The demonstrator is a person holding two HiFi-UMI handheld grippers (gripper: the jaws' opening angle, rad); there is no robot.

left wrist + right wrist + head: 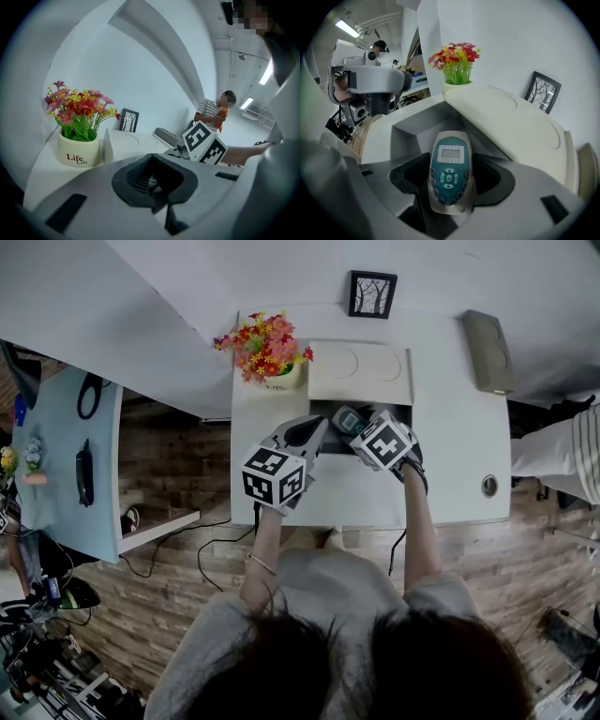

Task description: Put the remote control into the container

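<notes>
The remote control (449, 168) is clamped lengthwise between the jaws of the right gripper (450, 183), keypad upward, and is held over the open grey cavity of the container (408, 136). The cream lid (361, 373) is folded back behind the opening. The left gripper (305, 432) is positioned just beside the opening's left edge; its jaws are brought together with nothing between them.

A flower pot (267, 348) is placed near the lid's left corner. A picture frame (372, 293) is leaned against the wall behind the lid. A flat beige box (487, 351) is set well apart to the right.

All items are supported on a white table (450, 456) against a white wall. Wood-plank flooring (187, 465) is visible below. A light blue desk (66, 456) is located at the left, and a person in a striped shirt (213, 112) is seen at the right.
</notes>
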